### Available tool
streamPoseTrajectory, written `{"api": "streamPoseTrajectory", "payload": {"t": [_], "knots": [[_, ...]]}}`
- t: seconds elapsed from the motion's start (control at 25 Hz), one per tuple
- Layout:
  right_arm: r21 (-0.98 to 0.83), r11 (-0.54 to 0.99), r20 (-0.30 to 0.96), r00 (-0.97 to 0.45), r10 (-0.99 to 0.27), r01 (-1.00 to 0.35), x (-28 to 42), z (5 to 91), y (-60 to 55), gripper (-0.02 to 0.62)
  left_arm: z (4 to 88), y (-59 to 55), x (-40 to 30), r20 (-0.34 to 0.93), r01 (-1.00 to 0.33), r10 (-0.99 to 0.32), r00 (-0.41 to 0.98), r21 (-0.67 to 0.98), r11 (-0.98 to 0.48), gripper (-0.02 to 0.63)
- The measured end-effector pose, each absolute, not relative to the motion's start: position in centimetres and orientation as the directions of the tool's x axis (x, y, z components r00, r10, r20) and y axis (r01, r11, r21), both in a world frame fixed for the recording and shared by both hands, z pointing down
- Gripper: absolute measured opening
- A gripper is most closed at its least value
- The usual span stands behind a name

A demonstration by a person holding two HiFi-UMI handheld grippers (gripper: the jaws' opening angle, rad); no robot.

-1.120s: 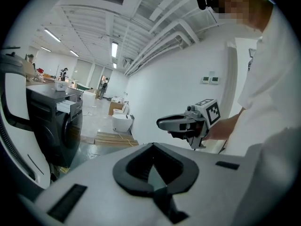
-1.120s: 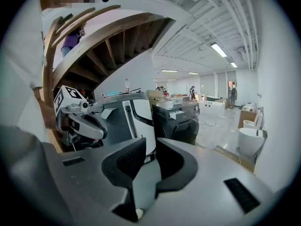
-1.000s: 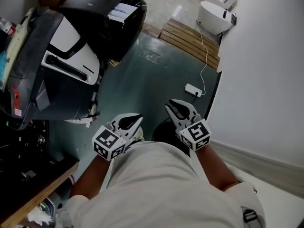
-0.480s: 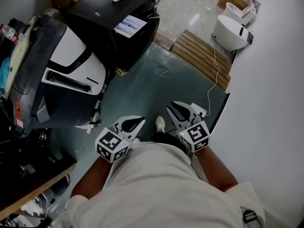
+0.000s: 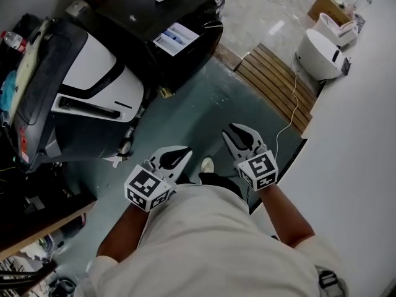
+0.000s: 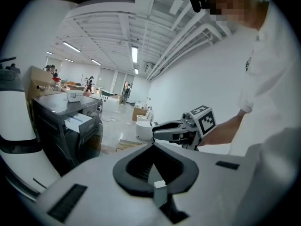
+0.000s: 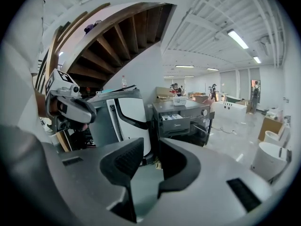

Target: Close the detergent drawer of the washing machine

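Standing at the far left, a grey-and-white appliance sits beside the dark washing machine. The detergent drawer juts open from the machine's front, well apart from both claws. Nearer, the left claw hangs over the green floor with its tips together and nothing in it. Just right of it, the right claw is opening, its jaws apart with nothing between them. Far right lie a wooden slatted platform and a white rounded unit.
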State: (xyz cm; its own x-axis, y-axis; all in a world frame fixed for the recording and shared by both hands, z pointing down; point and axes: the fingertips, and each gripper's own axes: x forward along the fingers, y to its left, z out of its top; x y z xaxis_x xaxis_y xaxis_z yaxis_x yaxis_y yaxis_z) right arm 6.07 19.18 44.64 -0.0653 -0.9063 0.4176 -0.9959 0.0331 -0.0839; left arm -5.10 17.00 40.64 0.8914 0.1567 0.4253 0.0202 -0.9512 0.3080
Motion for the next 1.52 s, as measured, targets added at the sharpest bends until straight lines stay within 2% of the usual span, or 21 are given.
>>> {"api": "streamPoseTrajectory", "payload": {"t": [0.32,0.68,0.92,1.2,1.52], "knots": [[-0.046,0.064,0.422,-0.078,-0.903,-0.997,8.5,45.6,12.6,0.08,40.6,11.6,-4.8,0.399,-0.046,0.09,0.912,0.318,-0.947,-0.005],[-0.013,0.052,0.442,-0.052,-0.896,-0.999,10.4,47.1,3.9,0.127,40.6,4.8,-5.8,0.387,-0.061,0.059,0.92,0.291,-0.955,-0.005],[-0.014,0.093,0.453,-0.09,-0.887,-0.996,12.2,49.3,-1.1,0.186,41.4,1.4,-5.4,0.392,-0.162,-0.028,0.919,0.313,-0.936,-0.005],[-0.048,0.157,0.448,-0.162,-0.879,-0.986,16.4,51.7,-6.6,0.186,41.7,-2.0,-2.5,0.427,-0.308,-0.159,0.89,0.307,-0.9,-0.005],[-0.027,0.188,0.47,-0.178,-0.864,-0.982,20.1,54.7,-10.6,0.186,42.4,-3.6,1.0,0.473,-0.397,-0.227,0.851,0.298,-0.868,-0.005]]}}
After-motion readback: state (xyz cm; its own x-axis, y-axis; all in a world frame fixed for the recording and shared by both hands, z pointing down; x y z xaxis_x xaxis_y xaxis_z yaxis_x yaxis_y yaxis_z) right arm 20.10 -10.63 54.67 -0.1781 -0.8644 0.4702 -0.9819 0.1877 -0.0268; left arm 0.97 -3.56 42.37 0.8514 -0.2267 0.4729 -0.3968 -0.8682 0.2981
